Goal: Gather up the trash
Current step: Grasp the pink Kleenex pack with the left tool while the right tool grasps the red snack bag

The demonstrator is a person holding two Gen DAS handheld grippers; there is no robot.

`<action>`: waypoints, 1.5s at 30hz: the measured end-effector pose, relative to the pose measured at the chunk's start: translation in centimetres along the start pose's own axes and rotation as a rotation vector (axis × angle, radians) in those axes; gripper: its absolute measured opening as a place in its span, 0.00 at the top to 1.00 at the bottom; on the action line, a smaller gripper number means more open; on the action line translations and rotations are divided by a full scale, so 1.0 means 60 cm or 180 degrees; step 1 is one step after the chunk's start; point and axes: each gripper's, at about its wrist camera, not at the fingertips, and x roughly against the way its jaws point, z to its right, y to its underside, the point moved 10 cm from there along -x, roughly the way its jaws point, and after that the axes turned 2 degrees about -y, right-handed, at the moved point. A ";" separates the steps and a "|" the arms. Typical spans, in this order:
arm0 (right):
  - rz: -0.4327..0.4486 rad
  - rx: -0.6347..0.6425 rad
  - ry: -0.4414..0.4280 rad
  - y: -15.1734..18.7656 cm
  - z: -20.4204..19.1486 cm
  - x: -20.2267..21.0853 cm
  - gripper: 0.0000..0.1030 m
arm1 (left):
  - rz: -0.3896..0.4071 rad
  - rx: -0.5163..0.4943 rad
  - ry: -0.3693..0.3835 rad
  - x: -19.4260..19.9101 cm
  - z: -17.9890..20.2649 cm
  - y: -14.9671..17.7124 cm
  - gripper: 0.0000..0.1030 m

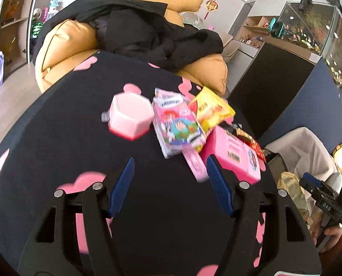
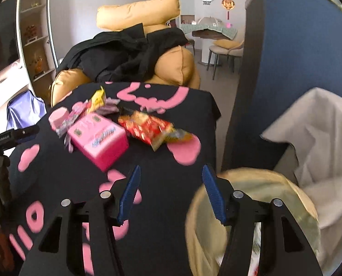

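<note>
Trash lies on a black cloth with pink shapes (image 1: 56,138): a pink bottle (image 1: 130,116), a colourful carton (image 1: 178,128), a yellow wrapper (image 1: 212,109), a pink box (image 1: 233,154) and a red wrapper (image 1: 251,141). My left gripper (image 1: 171,172) is open and empty, just short of the carton and pink box. In the right wrist view the pink box (image 2: 99,135) and red wrapper (image 2: 152,126) lie ahead. My right gripper (image 2: 171,184) is open and empty, at the table's right edge above a yellowish bag (image 2: 251,218).
A tan armchair (image 2: 178,69) draped with black clothing (image 2: 125,53) stands behind the table. A white-lined bin (image 2: 320,149) and a blue partition (image 2: 297,46) are at the right. Shelves (image 2: 35,34) are at the left.
</note>
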 end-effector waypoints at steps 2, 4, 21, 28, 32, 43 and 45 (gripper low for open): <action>0.0039 0.0093 -0.0057 -0.025 -0.012 -0.018 0.48 | -0.0077 -0.0029 -0.0005 -0.021 0.003 -0.010 0.40; 0.0100 0.0217 -0.0166 -0.059 -0.025 -0.040 0.48 | -0.0187 -0.0011 0.0027 -0.049 0.010 -0.016 0.40; -0.0922 0.0379 -0.0834 -0.064 -0.039 -0.281 0.48 | -0.0527 0.0331 0.0072 -0.131 -0.002 -0.037 0.40; -0.0974 0.0133 -0.0759 -0.039 -0.027 -0.267 0.48 | -0.0526 0.0393 -0.0029 -0.146 0.002 -0.043 0.42; -0.1022 0.0171 -0.0707 -0.027 -0.026 -0.258 0.48 | -0.0579 0.0337 0.0006 -0.136 -0.002 -0.037 0.71; -0.0479 0.0541 -0.0352 -0.076 -0.035 -0.202 0.48 | -0.0740 0.0082 0.0101 -0.050 -0.034 0.033 0.79; -0.0526 0.0664 -0.0380 -0.078 -0.051 -0.212 0.48 | -0.0701 0.0133 0.0134 -0.045 -0.040 0.033 0.75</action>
